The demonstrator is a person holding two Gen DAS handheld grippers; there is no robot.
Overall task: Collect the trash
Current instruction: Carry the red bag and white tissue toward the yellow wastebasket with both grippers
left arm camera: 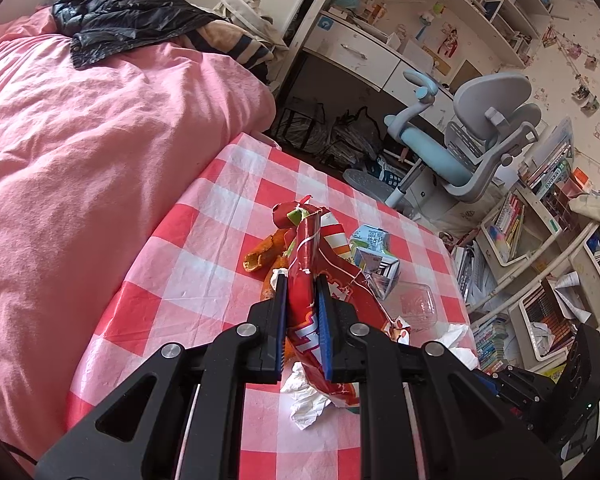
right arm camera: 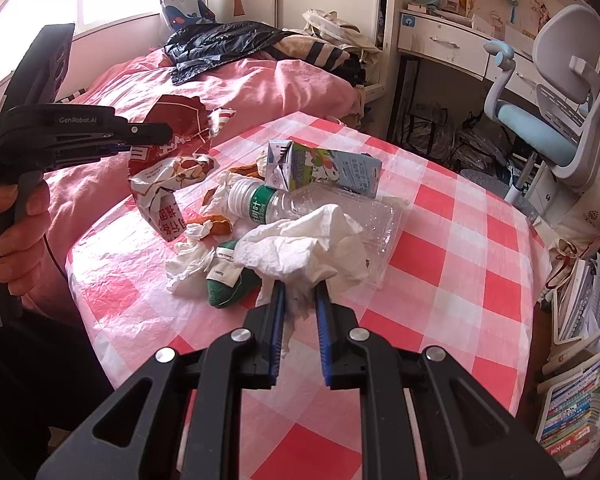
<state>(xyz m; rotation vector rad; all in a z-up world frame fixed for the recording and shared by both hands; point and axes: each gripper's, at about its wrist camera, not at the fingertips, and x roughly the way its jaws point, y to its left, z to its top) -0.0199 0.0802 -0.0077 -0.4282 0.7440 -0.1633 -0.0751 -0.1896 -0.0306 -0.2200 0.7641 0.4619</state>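
Note:
My left gripper (left arm camera: 302,280) is shut on a crumpled red snack bag (left arm camera: 306,264), held above the checked table; the right wrist view shows that gripper (right arm camera: 156,136) at the left with the red bag (right arm camera: 172,160) hanging from it. My right gripper (right arm camera: 300,286) is shut on a crumpled white tissue (right arm camera: 300,248), lifted over the table. On the cloth lie a clear plastic bottle (right arm camera: 300,204) with a green label, a milk carton (right arm camera: 324,166), orange peel pieces (right arm camera: 220,226), more white tissues (right arm camera: 188,264) and a green sock (right arm camera: 226,284).
The red-and-white checked tablecloth (right arm camera: 440,240) covers the table. A pink bed (left arm camera: 80,140) with a black jacket (left arm camera: 128,16) lies to the left. A grey and blue desk chair (left arm camera: 472,136), a desk and bookshelves (left arm camera: 540,280) stand at the right. A person's hand (right arm camera: 16,224) holds the left gripper.

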